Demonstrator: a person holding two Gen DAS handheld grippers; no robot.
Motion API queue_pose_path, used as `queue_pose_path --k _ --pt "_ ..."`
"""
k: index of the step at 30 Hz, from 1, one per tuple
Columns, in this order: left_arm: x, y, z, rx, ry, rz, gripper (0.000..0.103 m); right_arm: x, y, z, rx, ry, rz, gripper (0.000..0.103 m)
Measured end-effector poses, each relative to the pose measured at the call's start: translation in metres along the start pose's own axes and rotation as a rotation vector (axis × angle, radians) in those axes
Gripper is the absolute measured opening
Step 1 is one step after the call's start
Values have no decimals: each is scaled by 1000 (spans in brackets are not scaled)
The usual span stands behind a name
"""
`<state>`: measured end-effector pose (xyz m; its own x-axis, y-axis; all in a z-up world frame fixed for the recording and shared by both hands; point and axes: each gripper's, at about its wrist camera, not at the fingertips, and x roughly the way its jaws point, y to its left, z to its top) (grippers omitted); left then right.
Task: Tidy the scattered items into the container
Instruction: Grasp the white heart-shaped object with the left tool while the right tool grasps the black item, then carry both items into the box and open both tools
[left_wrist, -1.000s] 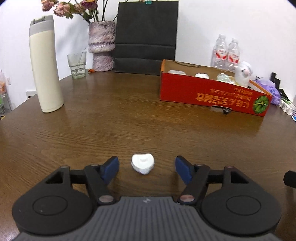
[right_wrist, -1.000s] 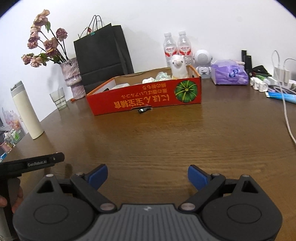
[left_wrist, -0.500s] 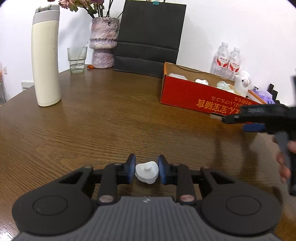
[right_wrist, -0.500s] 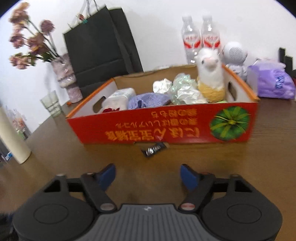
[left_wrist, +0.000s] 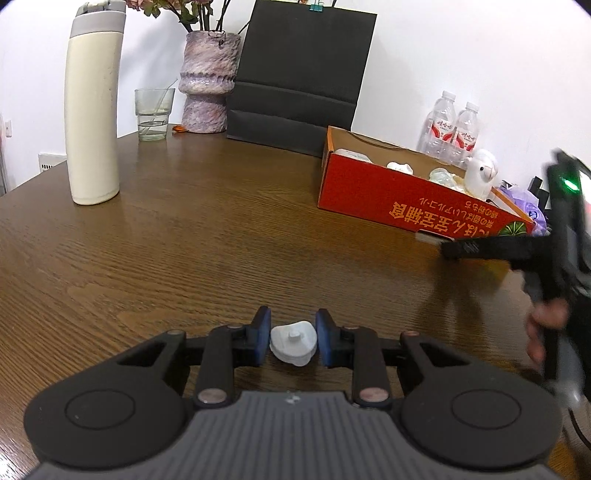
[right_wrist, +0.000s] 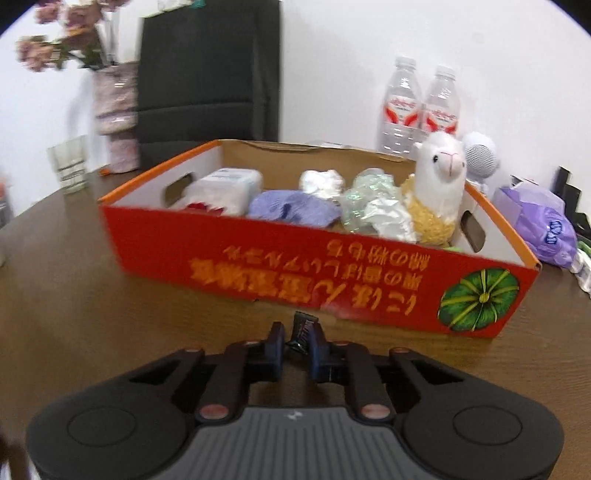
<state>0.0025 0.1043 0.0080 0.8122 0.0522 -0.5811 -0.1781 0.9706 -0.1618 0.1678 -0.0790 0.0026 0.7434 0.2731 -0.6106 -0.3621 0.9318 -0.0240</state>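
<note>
The left gripper (left_wrist: 291, 341) has its blue fingers (left_wrist: 261, 334) pressed against both sides of a small white cap (left_wrist: 294, 341), which sits low over the brown worktop (left_wrist: 207, 236); whether the cap touches the wood cannot be told. Well beyond it, to the right, stands the red box (left_wrist: 413, 206), with a cream flask (left_wrist: 95, 107), a glass (left_wrist: 153, 113), a vase (left_wrist: 207, 81) and a black bag (left_wrist: 301, 77) along the far edge.

The right gripper (right_wrist: 296, 349) is low at the box's (right_wrist: 295, 266) near wall. Its fingers (right_wrist: 276, 349) are drawn narrow around a small dark wrapper (right_wrist: 302, 331), which seems pinched between them, though the picture is blurred there. The wrapper's upper end sticks out ahead of the fingertips, just short of the box.

Inside the box lie a white pack (right_wrist: 225, 190), a lilac cloth (right_wrist: 291, 208), crumpled paper (right_wrist: 321, 182) and clear plastic (right_wrist: 369, 201), with a plush alpaca (right_wrist: 439, 184) upright at the right end. Two bottles (right_wrist: 421, 107) stand behind it, and a purple bag (right_wrist: 543, 229) lies to its right.
</note>
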Motion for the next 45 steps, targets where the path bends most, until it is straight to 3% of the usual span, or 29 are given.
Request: queue_pose_path --k 6,12,17,21,28,40,45 --pt "-10 -15 -9 64 5 -7 27 -70 -7 -47 -36 16 82 12" --pt "-34 -49 -32 154 -3 -66 27 -146 -8 -100 -37 -22 54 12" --pt "-61 -75 -48 218 -74 -79 27 -191 -6 -130 -26 -81 5 12" --pt "-86 -88 -53 228 -167 -87 27 -215 -2 -136 -9 -168 2 13" --pt "-117 -94 -56 221 -222 -96 27 -248 6 -133 14 -282 36 13" --pt "-148 -100 -60 217 -286 -104 27 -284 9 -143 39 -337 50 13" --pt "-140 -101 -39 214 -295 -145 27 -276 1 -126 49 -346 73 13"
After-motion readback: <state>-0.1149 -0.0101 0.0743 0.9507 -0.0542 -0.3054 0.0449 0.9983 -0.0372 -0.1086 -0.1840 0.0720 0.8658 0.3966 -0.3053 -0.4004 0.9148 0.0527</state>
